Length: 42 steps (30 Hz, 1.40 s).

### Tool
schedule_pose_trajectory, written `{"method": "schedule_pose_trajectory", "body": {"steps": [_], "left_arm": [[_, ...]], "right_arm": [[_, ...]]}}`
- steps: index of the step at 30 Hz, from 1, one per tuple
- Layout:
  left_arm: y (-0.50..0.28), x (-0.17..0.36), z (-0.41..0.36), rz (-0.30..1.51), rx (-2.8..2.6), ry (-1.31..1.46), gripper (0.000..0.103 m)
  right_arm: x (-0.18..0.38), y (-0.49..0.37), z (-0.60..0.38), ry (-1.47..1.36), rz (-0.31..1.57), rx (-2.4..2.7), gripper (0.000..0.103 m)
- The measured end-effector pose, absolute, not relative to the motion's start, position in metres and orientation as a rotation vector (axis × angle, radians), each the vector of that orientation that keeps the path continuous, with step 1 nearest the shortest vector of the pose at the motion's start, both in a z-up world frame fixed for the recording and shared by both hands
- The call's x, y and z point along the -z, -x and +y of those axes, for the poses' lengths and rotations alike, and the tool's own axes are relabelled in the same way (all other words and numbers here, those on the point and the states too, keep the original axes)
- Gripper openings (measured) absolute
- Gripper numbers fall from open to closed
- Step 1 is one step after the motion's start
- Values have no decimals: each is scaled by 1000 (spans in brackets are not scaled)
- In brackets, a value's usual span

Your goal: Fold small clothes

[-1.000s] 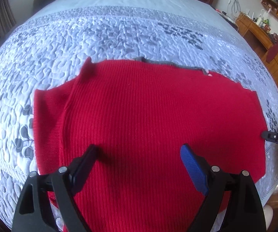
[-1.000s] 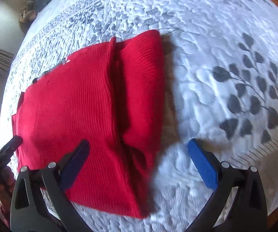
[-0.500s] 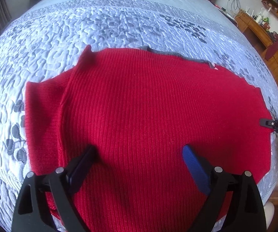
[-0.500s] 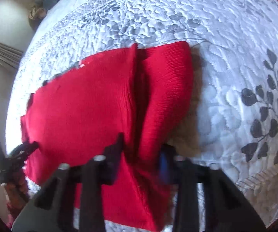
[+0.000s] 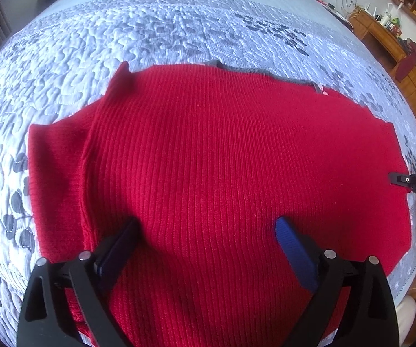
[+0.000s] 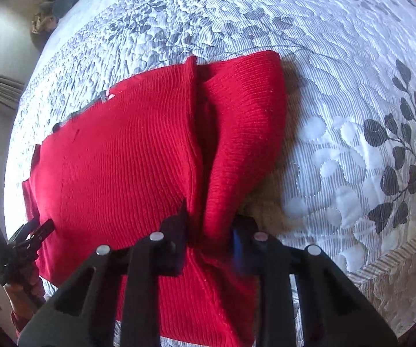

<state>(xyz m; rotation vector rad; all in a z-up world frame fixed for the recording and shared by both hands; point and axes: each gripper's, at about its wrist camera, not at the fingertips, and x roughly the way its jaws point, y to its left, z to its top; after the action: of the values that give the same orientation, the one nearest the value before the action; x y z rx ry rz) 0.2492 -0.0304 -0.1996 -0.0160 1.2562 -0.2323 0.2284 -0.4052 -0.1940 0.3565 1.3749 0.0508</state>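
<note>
**Red sweater pinched at its right side, left side not yet gripped**

Red sweater fabric is bunched between the right gripper pads — the jaws have just been closing, and they now clench a raised ridge of knit at the near right side, where a folded-in flap stands up from the quilted bedspread. The left gripper hovers over the near middle of the garment with its fingers spread wide, having just been opening a little further; red knit lies below the gap, but neither pad presses on it.

Outward from there, the sweater lies spread flat across the bed, grey neckline at the far edge, a sleeve folded in at the left.

Judged from this, the step in hand is taking hold for the next fold (only one side secured so far). The next move calls for the left fingers to come down and pinch the near hem — both layers, or the fold will drag unevenly.
</note>
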Motion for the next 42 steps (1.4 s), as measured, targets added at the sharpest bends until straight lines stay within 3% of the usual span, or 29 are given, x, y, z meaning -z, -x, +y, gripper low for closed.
{"method": "schedule_pose_trajectory", "body": {"steps": [6,10,20,31,36,37,42], "left_arm": [[-253,192,-28,1279,263,25,96],[-252,176,-13,1257,289,52,91],[-256,155,35,1208,253,92,91],[-255,163,51,1208,361,288,91],[-255,161,61,1211,352,350,90],[-255,160,61,1208,349,349,90],[-257,145,62,1189,343,355,90]], "right_arm": [[172,-233,-391,-295,1380,19,22],[143,-236,-372,-240,1355,20,21],[92,-254,-272,-80,1315,-97,21],[123,-261,-156,95,1372,-226,21],[145,-254,-139,121,1406,-277,40],[141,-252,-139,106,1399,-297,40],[93,-231,-155,69,1284,-363,68]]}}
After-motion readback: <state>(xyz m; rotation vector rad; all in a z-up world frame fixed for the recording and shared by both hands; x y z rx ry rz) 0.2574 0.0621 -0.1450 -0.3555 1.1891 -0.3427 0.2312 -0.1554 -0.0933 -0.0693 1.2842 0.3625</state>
